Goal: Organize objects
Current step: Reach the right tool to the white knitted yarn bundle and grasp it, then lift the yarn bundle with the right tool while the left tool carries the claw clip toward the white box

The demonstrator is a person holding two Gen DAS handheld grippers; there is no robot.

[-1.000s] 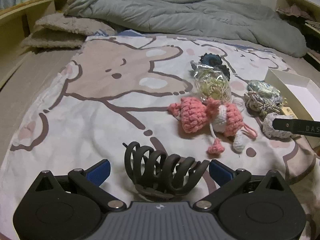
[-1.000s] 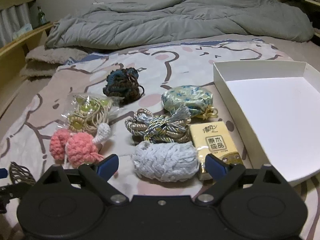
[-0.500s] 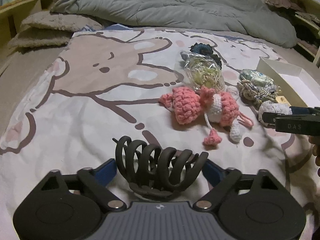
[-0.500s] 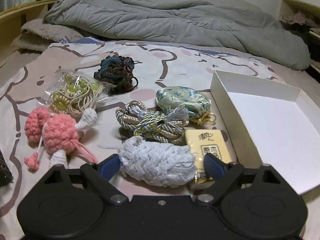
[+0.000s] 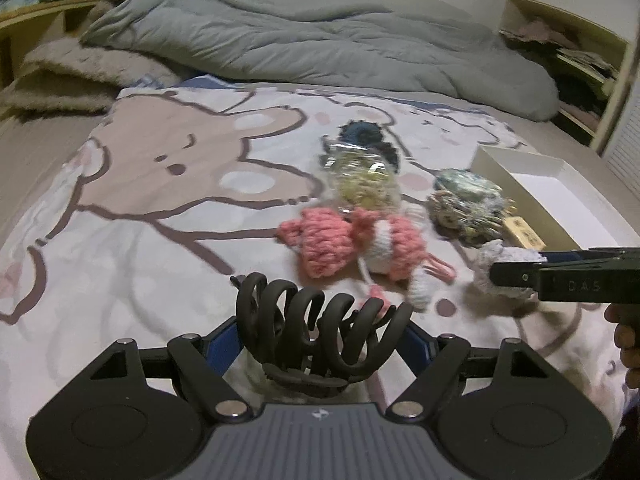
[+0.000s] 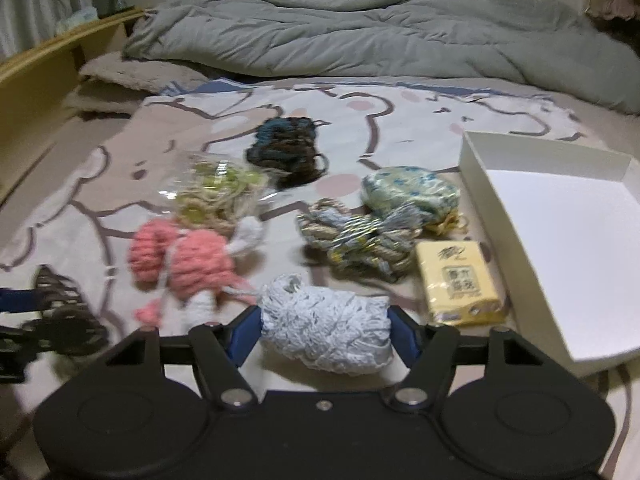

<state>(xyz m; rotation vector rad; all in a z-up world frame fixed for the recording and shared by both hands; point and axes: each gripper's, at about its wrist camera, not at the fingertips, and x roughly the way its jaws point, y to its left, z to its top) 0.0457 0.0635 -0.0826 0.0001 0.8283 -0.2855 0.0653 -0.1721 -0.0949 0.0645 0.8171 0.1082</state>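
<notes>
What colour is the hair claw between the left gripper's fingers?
Matte black; the hair claw shows best in the left wrist view.

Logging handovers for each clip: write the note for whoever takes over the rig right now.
Left tongs: just been closing on the black hair claw, pads at both sides of it.
Right tongs: just been closing, pads against the pale blue yarn bundle.
White box on the right holds nothing visible.
On the blanket: pink crochet doll, bag of hair ties, dark scrunchie, braided cord, patterned pouch, tissue pack.
Done: nothing boxed yet.
Left: probably carry both held items to the box, then the rest.
</notes>
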